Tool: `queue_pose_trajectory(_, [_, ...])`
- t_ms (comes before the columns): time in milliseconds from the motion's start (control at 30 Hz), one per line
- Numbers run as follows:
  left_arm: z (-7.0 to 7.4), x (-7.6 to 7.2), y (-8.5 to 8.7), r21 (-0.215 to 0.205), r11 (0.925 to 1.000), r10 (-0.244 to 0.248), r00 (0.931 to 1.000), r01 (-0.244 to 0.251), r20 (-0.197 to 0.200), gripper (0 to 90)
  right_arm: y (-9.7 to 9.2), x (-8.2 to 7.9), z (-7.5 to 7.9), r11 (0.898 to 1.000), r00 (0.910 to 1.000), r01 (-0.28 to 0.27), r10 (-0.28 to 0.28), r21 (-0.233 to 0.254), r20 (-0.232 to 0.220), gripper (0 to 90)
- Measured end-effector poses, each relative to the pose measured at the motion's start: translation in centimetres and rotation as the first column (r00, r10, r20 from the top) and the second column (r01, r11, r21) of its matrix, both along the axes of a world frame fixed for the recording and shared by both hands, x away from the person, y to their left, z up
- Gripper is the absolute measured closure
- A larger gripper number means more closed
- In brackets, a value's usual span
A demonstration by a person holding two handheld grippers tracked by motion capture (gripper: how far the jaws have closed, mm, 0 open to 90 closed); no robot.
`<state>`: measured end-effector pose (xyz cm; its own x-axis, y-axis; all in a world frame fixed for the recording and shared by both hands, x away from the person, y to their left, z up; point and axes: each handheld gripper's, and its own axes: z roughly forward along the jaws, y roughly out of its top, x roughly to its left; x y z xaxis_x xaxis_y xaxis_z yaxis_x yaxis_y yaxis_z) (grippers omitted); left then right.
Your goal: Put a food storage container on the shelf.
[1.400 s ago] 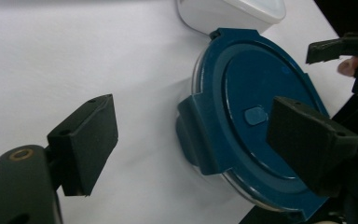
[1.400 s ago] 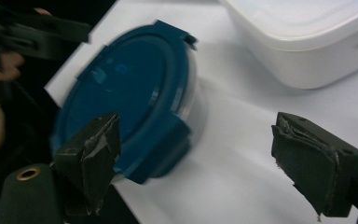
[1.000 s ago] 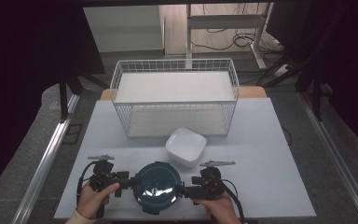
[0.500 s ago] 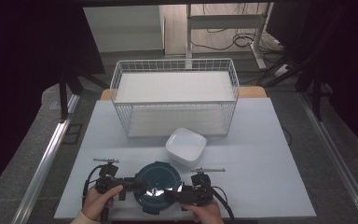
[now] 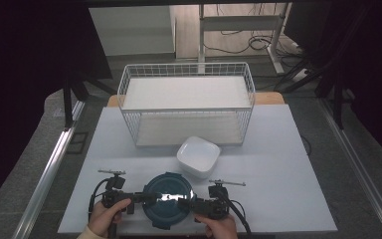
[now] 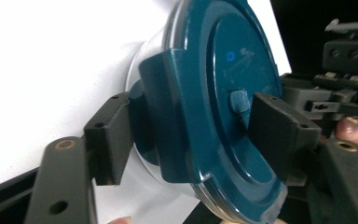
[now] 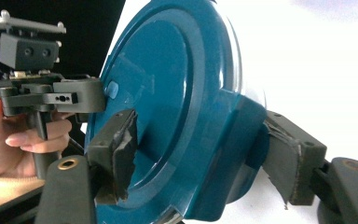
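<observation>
A round container (image 5: 168,199) with a dark teal, clip-tabbed lid sits at the table's (image 5: 278,199) near edge. The left gripper (image 5: 138,198) and right gripper (image 5: 185,202), jaws just closing, clasp its opposite tabs.

No text, brand, number or sign can be read in any of the views. A small raised mark and a blue dot are seen on the teal lid (image 6: 223,93) of the round container at the near edge of the tabletop, but the embossing is too blurred for letters to be made out.
</observation>
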<state>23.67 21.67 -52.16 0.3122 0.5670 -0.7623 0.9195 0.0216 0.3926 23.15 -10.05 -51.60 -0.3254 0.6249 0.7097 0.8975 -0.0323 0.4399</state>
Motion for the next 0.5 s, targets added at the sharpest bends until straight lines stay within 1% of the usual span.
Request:
queue_pose_trajectory(100, [0.2,-0.1,0.0,-0.001,1.0000,0.009,0.9999,-0.009,0.007,35.5,-0.3,0.0,-0.1,1.000,0.9997,0.013,-0.013,0.027,-0.022,34.3])
queue_pose_trajectory(300, [0.6,-0.3,0.1,-0.005,0.9996,0.027,0.9994,-0.027,0.020,37.5,-0.4,-0.2,0.1,0.999,0.9995,0.021,-0.020,0.036,-0.026,36.5])
queue_pose_trajectory(367, [0.7,-0.3,0.2,-0.006,0.9993,0.036,0.9990,-0.036,0.028,38.4,-0.3,-0.3,0.2,0.999,0.9996,0.020,-0.019,0.035,-0.019,38.0])
queue_pose_trajectory(500, [1.1,-0.5,0.3,0.009,0.9993,0.035,0.9983,-0.035,0.046,38.7,-0.2,-0.5,0.3,0.998,0.9993,0.031,-0.030,0.049,-0.022,40.0])
